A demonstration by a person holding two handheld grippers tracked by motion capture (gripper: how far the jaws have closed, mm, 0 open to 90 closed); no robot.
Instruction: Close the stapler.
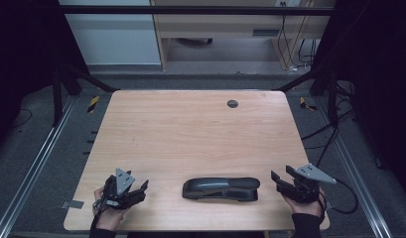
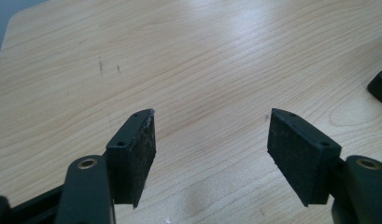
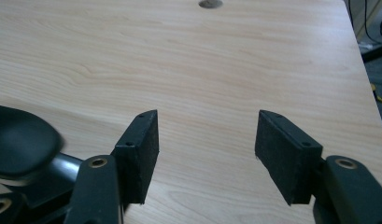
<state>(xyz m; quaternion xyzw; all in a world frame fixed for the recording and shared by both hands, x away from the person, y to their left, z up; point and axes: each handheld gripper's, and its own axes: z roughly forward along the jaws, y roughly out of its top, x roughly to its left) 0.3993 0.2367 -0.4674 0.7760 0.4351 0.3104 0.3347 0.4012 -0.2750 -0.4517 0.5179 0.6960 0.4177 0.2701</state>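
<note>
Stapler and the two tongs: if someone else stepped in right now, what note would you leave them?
Left tongs: open, nothing between the pads, low at the table's near left corner.
Right tongs: open, nothing held, just right of the stapler.
Stapler: lies flat and closed near the front edge, between the two tongs, touched by neither; in the right gripper view its rounded end sits just left of the left pad.
Done: nothing that can be read from how things lie.
Left: probably to take hold of the stapler; the right tongs are closer.
</note>
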